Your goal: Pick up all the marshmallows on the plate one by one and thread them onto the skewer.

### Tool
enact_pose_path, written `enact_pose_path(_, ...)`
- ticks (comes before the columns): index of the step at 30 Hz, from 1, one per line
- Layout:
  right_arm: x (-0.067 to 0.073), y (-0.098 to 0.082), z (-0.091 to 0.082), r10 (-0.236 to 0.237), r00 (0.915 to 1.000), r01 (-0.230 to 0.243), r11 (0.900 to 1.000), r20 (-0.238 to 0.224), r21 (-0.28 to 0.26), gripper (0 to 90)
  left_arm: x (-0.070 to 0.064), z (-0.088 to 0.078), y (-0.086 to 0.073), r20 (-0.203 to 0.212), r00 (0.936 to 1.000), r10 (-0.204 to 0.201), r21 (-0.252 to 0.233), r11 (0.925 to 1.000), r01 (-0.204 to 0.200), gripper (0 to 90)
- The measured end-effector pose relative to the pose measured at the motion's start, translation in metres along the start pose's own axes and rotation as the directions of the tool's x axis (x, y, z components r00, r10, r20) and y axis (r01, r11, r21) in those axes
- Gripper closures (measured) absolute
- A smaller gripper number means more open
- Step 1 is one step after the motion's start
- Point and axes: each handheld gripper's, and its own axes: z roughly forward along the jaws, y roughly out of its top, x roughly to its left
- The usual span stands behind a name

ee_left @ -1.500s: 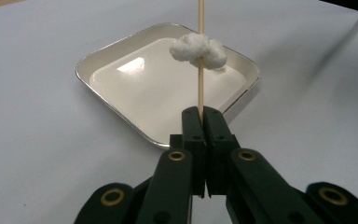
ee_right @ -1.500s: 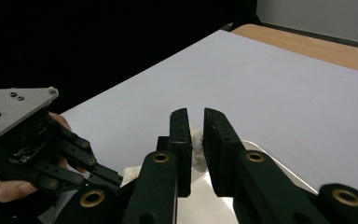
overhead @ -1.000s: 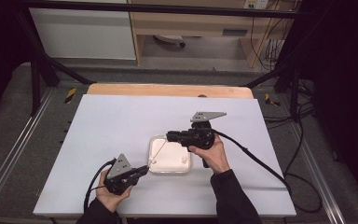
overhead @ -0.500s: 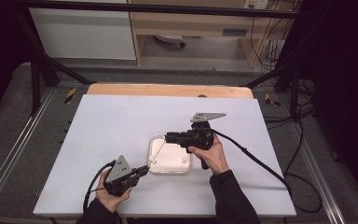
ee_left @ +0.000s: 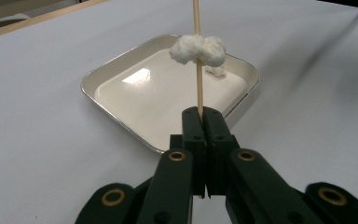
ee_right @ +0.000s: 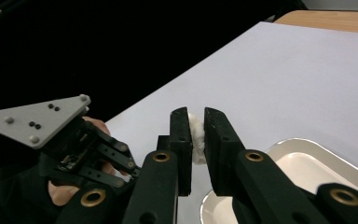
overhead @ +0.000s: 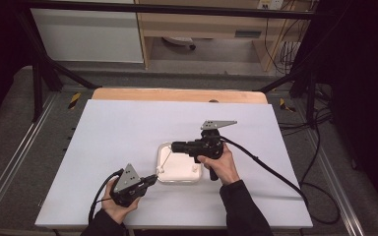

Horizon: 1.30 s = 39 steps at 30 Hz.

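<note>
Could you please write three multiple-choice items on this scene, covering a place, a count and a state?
1. Where does the tray lie?
A. on the white table top, between the two hands
B. on the floor
C. on the wooden shelf

2. How many white lumps are threaded on the skewer?
A. none
B. one
C. four

3. What are the left tongs doing?
A. standing wide open over the tray
B. lying flat on the table
C. shut on the skewer

Answers:
1 A, the high view shows it on the table between the hands.
2 B, the left gripper view shows one lump on the stick; a second lies in the tray behind it.
3 C, the jaws meet around the skewer's lower end.
</note>
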Motion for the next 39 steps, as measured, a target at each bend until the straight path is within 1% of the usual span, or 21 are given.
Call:
enact_pose_path(3,0.001,-0.002,0.001,-0.007,0.9999,0.007,1.0,-0.01,-0.003,82.6,-0.001,0.0,0.0,-0.003,1.0,0.001,0.008,1.0,-0.001,89.2)
enact_pose_path(7,0.002,-0.003,0.001,-0.021,0.9998,0.021,1.0,-0.002,0.005,82.5,-0.003,0.0,0.002,-0.015,0.9998,0.012,0.017,0.9998,-0.012,89.3)
enact_pose_path(14,0.004,-0.006,0.003,-0.044,0.999,0.044,0.999,0.011,0.022,82.0,-0.004,0.001,0.002,-0.019,0.9998,0.006,0.027,0.9996,-0.005,89.4)
enact_pose_path(17,0.005,-0.008,0.004,-0.048,0.9988,0.048,0.999,0.007,0.024,82.0,-0.004,0.001,0.001,-0.024,0.9997,0.007,0.031,0.9995,-0.006,89.4)
enact_pose_path(27,0.006,-0.012,0.008,-0.045,0.999,0.046,0.999,-0.003,0.03,81.9,-0.004,0.002,0.001,-0.022,0.9997,0.008,0.035,0.9994,-0.007,89.4)
enact_pose_path(28,0.006,-0.013,0.008,-0.043,0.9991,0.043,0.999,-0.004,0.032,81.9,-0.004,0.002,0.001,-0.024,0.9997,0.01,0.034,0.9994,-0.01,89.4)
enact_pose_path(29,0.005,-0.014,0.008,-0.045,0.9989,0.046,0.998,-0.007,0.033,81.8,-0.004,0.001,0.001,-0.018,0.9998,0.002,0.016,0.9999,-0.002,89.4)
enact_pose_path(30,0.005,-0.015,0.009,-0.038,0.9991,0.039,0.998,-0.018,0.052,81.7,-0.004,-0.001,0.005,0.004,0.9999,-0.012,-0.014,0.9998,0.012,89.4)
enact_pose_path(31,0.006,-0.02,0.016,-0.033,0.9984,0.038,0.994,-0.046,0.105,81.5,-0.007,-0.001,0.011,-0.027,0.9995,0.016,-0.01,0.9998,-0.016,89.4)
enact_pose_path(32,0.008,-0.026,0.023,-0.032,0.9981,0.038,0.993,-0.053,0.113,81.7,-0.009,0.002,0.012,-0.072,0.9966,0.042,0.003,0.9991,-0.041,89.4)
enact_pose_path(33,0.01,-0.028,0.026,-0.055,0.998,0.058,0.995,-0.031,0.084,81.7,-0.007,0.004,0.009,-0.058,0.9983,0.007,-0.008,0.9999,-0.008,89.4)
enact_pose_path(34,0.01,-0.028,0.027,-0.06,0.998,0.061,0.995,-0.022,0.075,81.7,-0.004,0.005,0.008,-0.042,0.999,-0.012,-0.002,0.9999,0.012,89.4)
enact_pose_path(35,0.009,-0.03,0.028,-0.057,0.9982,0.058,0.995,-0.02,0.078,81.5,-0.004,0.005,0.007,-0.041,0.9991,-0.007,0.003,1.0,0.008,89.4)
enact_pose_path(37,0.008,-0.031,0.029,-0.044,0.9987,0.045,0.996,-0.026,0.079,81.0,-0.003,0.003,0.007,-0.033,0.9993,-0.015,-0.002,0.9999,0.015,89.3)
enact_pose_path(39,0.009,-0.03,0.028,-0.04,0.999,0.042,0.996,-0.019,0.079,80.0,-0.002,0.004,0.007,-0.025,0.9993,-0.026,-0.008,0.9996,0.026,89.3)
